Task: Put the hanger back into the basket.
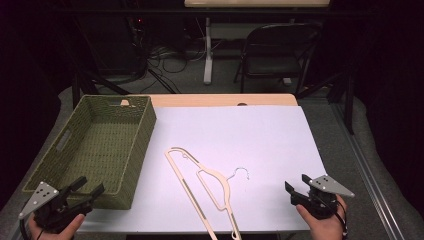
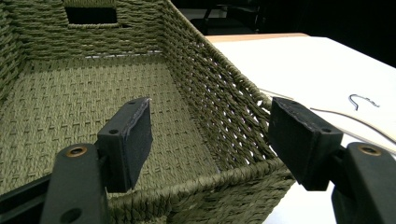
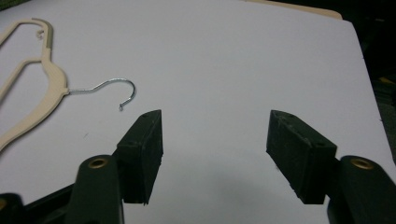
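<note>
A cream clothes hanger (image 1: 202,192) with a silver wire hook (image 1: 241,172) lies flat on the white surface (image 1: 240,135). It serves as the landmark here. Its long lower bar runs diagonally from the upper left down to the near edge of the surface, and its hook points away to the right.

To the left of the hanger, near it but not touching, stands an olive-green woven basket (image 1: 142,145). It is rectangular, has a cut-out handle in its short far wall, and sits along the left side of the surface.

The left hand-held gripper (image 1: 87,192) hovers well to the left of the hanger, at the basket's near corner. In the left gripper view its jaws stand spread wide with nothing between them; one pad (image 2: 135,140) hangs over the basket's woven floor and the other sits outside the basket's right wall (image 2: 219,116), so the jaws straddle that wall without touching it. The hanger's hook (image 2: 362,100) shows beyond, to the right.

The right hand-held gripper (image 1: 297,189) is held to the right of the hanger, clear of the hook, near the front edge of the surface. Its jaws are also spread wide and pinch nothing; in the right gripper view they frame bare white surface (image 3: 215,84), with the hanger's neck (image 3: 53,81) and hook (image 3: 114,91) lying off to their upper left.
</note>
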Tool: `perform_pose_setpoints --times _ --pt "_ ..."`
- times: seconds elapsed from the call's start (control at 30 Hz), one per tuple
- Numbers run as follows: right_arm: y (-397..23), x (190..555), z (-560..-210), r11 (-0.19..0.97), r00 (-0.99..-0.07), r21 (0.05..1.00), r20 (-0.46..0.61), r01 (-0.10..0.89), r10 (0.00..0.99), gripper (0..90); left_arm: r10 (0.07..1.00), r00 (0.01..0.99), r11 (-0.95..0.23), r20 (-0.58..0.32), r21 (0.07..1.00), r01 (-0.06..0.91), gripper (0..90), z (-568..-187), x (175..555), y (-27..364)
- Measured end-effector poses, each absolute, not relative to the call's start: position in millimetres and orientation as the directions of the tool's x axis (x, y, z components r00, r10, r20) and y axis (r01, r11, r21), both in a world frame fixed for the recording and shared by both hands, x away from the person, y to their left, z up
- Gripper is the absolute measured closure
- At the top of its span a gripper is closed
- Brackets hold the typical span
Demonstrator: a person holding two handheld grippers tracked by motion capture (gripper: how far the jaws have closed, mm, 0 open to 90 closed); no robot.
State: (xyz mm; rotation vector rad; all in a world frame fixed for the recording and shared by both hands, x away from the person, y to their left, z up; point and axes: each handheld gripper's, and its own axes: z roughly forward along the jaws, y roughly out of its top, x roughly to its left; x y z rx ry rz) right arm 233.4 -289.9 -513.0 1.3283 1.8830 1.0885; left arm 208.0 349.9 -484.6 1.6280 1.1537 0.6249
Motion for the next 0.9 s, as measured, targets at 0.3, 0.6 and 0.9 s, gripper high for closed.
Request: perform_pose_setpoints --times 0.3,0.6,0.9 --pt "-280.9 239.2 -516.1 0.198 -0.346 0.819 0.001 0.539 0.938 40.4 0.905 0.404 -0.042 -0.132 0.919 0.393 31.0 -482.9 207.4 349.0" --pt "-258.4 266.0 -498.8 0.276 -0.433 0.708 0.047 0.65 0.9 53.1 0.905 0.404 -0.052 -0.135 0.907 0.418 31.4 -475.3 211.6 347.5" --pt "-220.9 298.2 -464.4 0.386 -0.547 0.646 0.059 0.658 0.835 51.4 0.896 0.422 -0.068 -0.136 0.898 0.435 31.7 -470.0 220.1 340.4"
